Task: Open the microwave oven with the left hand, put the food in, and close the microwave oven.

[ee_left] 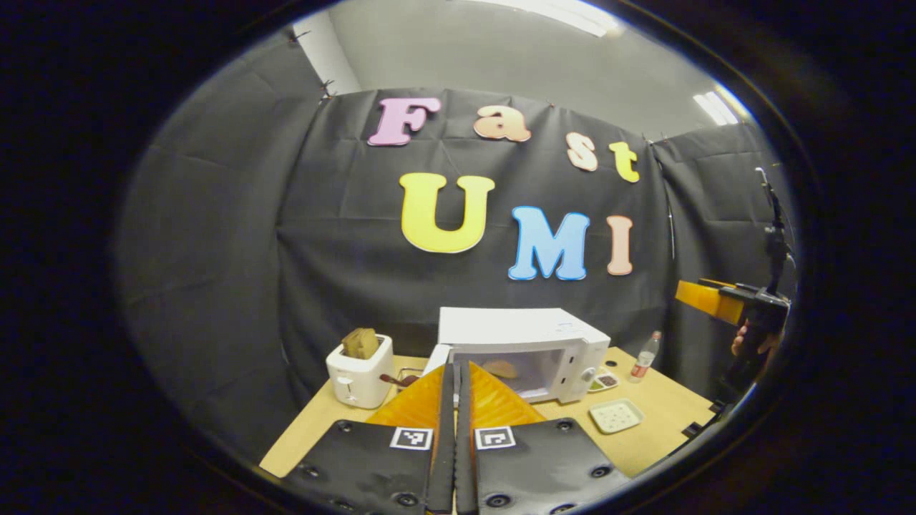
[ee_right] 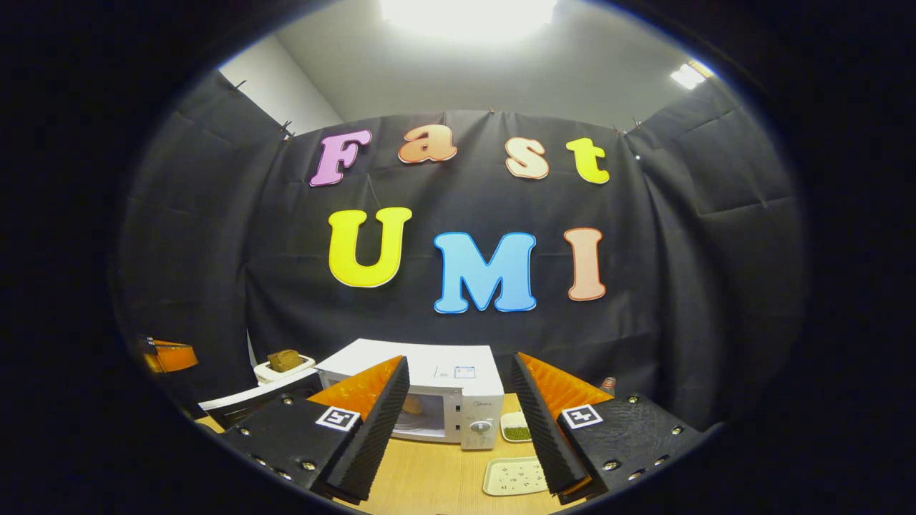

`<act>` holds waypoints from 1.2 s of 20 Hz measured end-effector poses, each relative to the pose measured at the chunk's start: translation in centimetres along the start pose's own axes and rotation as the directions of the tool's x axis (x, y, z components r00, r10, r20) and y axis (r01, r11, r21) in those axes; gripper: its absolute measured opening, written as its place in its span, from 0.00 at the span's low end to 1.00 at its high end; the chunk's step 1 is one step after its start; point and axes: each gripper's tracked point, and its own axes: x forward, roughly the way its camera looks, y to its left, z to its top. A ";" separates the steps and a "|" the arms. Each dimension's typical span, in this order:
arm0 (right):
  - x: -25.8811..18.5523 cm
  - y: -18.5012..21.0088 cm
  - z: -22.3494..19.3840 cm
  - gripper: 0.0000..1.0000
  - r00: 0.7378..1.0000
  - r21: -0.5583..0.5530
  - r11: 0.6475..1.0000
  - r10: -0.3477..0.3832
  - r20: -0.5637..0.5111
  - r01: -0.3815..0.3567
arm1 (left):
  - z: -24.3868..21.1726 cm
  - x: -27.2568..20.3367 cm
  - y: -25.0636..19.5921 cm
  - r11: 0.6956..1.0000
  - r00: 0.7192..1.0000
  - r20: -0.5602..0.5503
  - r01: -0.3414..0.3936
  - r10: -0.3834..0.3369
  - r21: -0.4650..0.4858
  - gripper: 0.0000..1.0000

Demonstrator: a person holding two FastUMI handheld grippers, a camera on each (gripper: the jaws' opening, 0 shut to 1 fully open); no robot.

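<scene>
The white microwave (ee_left: 526,332) stands at the back of the wooden table (ee_left: 665,415). Its door (ee_right: 247,402) hangs open to the left. A pale brown piece of food (ee_left: 501,369) lies inside the cavity, also glimpsed as food (ee_right: 412,406) past my right finger. My left gripper (ee_left: 454,408) is shut with nothing between its fingers, held well back from the microwave and pointing at its open front. My right gripper (ee_right: 461,429) is open and empty, raised in front of the microwave (ee_right: 447,375). A hand holds the right gripper (ee_left: 715,300) high at the right.
A white toaster (ee_left: 360,375) with bread (ee_left: 360,343) in it stands left of the microwave. A small dish (ee_right: 516,429) of green food, a white square plate (ee_right: 517,476) and a bottle (ee_left: 646,355) sit to the microwave's right.
</scene>
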 end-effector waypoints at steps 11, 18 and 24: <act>0.4 2.1 0.3 0.87 0.998 0.018 0.998 0.068 -0.004 -0.068 | -11.4 -3.6 10.3 0.992 0.967 -0.222 -0.125 0.122 0.000 0.07; 1.2 0.4 0.2 0.87 0.997 0.018 0.997 0.079 -0.011 -0.079 | -14.3 -3.0 6.6 0.998 0.955 -0.292 -0.058 0.047 -0.031 0.07; 1.7 -3.0 0.4 0.87 0.999 0.025 0.999 0.045 -0.005 -0.045 | -14.5 -3.0 -0.4 0.997 0.951 -0.306 0.018 -0.040 -0.073 0.07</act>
